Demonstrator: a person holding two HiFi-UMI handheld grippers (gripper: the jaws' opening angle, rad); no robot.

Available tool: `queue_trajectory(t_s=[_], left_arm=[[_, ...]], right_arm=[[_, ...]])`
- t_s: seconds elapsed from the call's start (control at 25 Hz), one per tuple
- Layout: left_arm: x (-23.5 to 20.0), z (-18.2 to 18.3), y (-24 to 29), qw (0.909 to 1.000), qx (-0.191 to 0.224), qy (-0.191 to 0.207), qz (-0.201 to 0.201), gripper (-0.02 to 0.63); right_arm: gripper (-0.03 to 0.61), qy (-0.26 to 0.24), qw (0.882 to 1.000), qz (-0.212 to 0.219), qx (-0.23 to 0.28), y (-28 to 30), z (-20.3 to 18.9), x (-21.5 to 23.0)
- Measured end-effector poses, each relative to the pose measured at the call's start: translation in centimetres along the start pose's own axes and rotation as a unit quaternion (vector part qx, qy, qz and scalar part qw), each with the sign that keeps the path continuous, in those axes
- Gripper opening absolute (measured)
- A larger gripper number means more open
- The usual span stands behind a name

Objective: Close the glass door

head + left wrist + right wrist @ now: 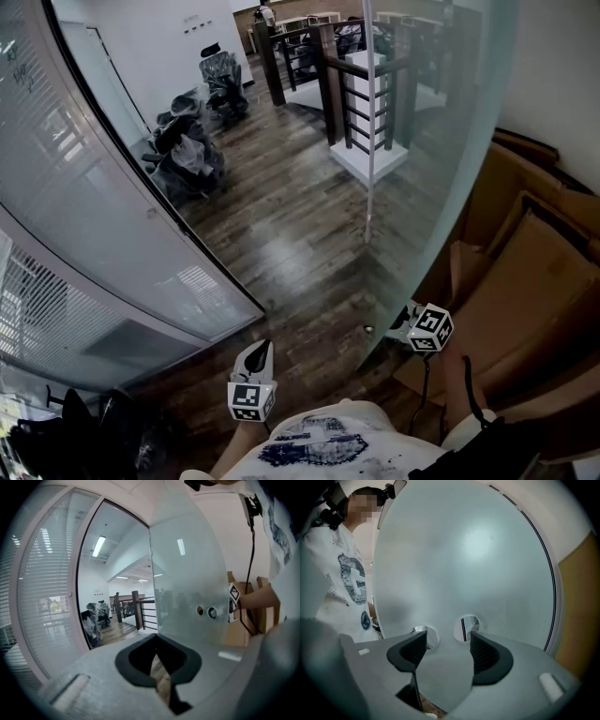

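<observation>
The frosted glass door (pixel 431 141) stands swung open, its free edge running down to the floor in the middle of the head view. My right gripper (pixel 401 323) is at that edge on the door's right side. In the right gripper view the pane (pixel 464 550) fills the picture, with two round holes (pixel 466 627) just beyond the pads. The right gripper (pixel 447 651) is open, and nothing is pinched between its jaws. My left gripper (pixel 262 345) hangs lower left, away from the door. The left gripper (pixel 157 660) has its pads together, facing the door (pixel 187 588).
Flattened cardboard boxes (pixel 534 281) lean against the wall behind the door on the right. A glass wall with blinds (pixel 75 234) runs along the left. Wrapped chairs (pixel 187 150) and a wooden railing (pixel 366 84) stand farther out on the wood floor.
</observation>
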State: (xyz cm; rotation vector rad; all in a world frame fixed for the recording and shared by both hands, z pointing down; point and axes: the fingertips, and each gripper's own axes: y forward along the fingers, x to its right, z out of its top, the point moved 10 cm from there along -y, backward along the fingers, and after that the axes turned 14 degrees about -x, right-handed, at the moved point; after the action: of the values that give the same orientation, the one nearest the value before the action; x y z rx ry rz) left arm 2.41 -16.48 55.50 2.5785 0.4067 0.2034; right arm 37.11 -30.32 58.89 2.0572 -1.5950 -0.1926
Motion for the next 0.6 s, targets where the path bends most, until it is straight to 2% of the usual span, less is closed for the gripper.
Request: queue_trajectory(t_s=[0.28, 0.48, 0.6], left_arm=[[0.5, 0.5, 0.4, 0.9999, -0.001, 0.013, -0.005, 0.002], [0.7, 0.2, 0.4, 0.9999, -0.002, 0.013, -0.007, 0.002], [0.7, -0.2, 0.5, 0.9999, -0.006, 0.009, -0.006, 0.002]], right_arm=[[0.288, -0.049, 0.998, -0.027, -0.012, 0.8, 0.4, -0.1], [0.273, -0.058, 0.998, -0.039, -0.004, 1.5, 0.5, -0.2], [0.218, -0.062, 0.997, -0.04, 0.002, 2.4, 0.9, -0.5]])
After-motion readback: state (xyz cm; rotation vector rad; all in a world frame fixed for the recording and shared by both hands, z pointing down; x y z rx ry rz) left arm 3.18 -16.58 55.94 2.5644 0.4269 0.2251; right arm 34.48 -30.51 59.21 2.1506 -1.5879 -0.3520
